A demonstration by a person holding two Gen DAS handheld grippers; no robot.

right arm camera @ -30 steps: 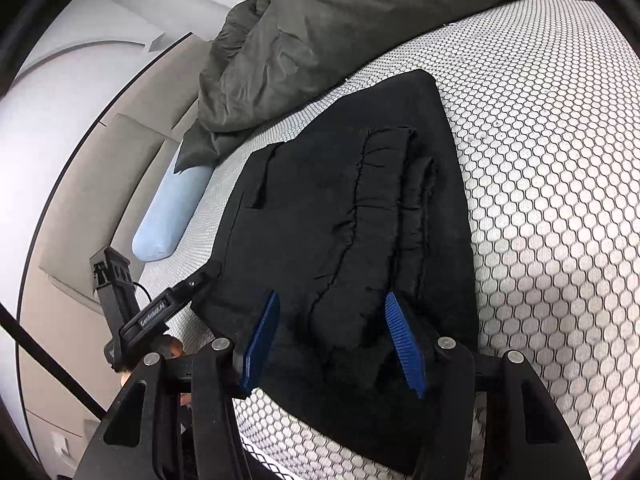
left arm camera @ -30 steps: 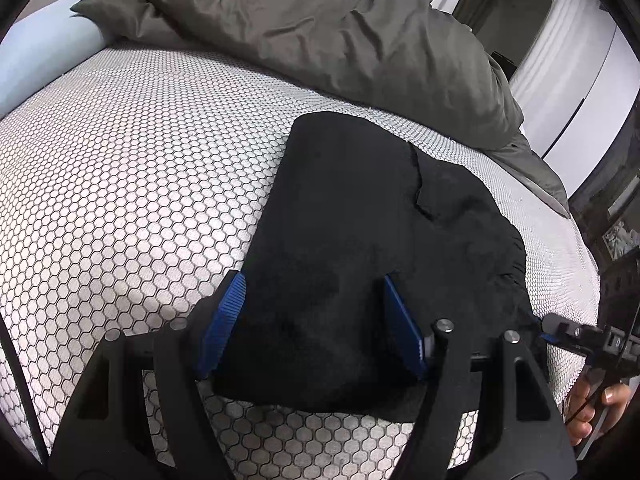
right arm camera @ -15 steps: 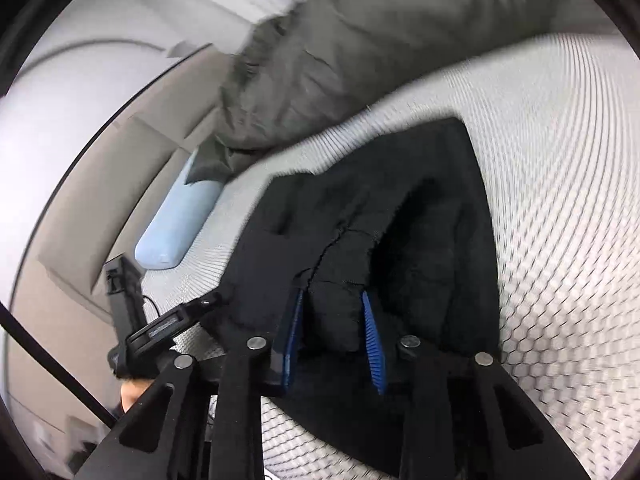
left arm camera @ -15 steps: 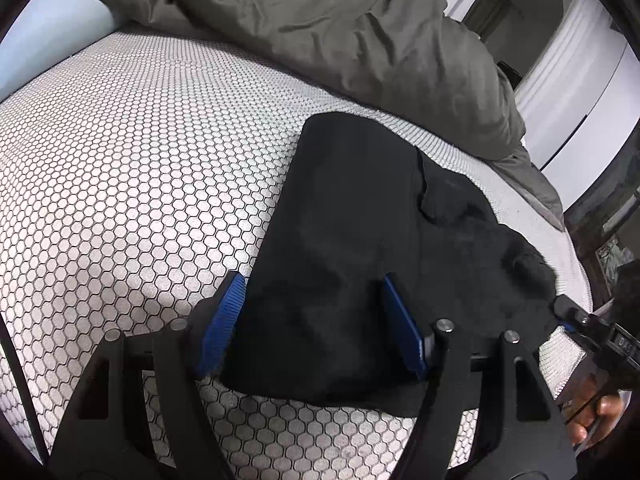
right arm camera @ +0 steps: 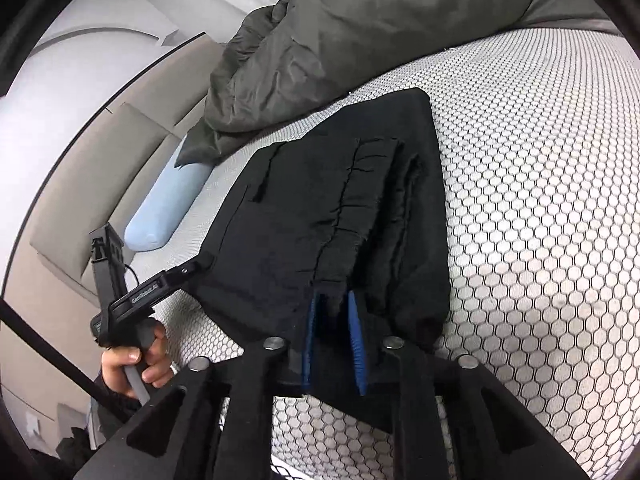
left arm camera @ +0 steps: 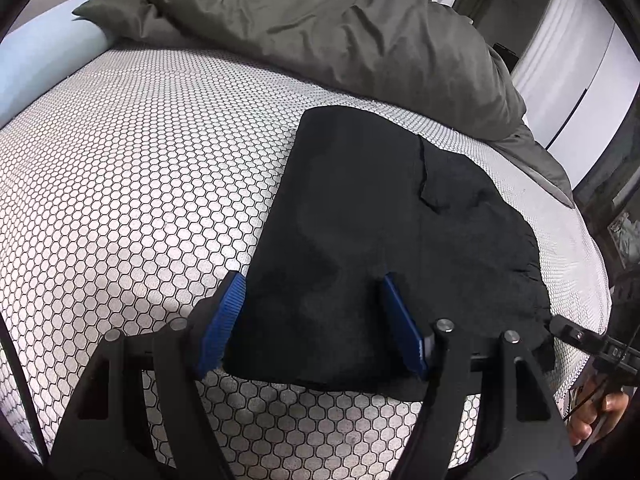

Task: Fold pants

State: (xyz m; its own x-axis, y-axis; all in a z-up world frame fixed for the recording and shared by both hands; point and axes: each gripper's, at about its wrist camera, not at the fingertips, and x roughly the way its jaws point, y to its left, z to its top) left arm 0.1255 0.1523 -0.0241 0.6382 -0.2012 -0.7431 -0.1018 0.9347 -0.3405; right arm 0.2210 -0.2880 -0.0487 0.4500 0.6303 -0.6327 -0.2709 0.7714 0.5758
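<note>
Most of both views is the bed (left arm camera: 132, 184) with its honeycomb-print sheet, and a grey duvet (left arm camera: 328, 32) is bunched up at 12 o'clock. Black pants (left arm camera: 380, 224) lie folded flat in the middle of the sheet. Left gripper (left arm camera: 312, 320) sits wide open over their near edge, pads not pressing anything. Right gripper (right arm camera: 334, 340) has just been opening a bit, a fold of waistband between its blue pads, apparently pinched.

The right gripper (right arm camera: 334, 300) closed on the pants' (right arm camera: 328, 200) gathered waistband near the bed's edge, then eased slightly.
</note>
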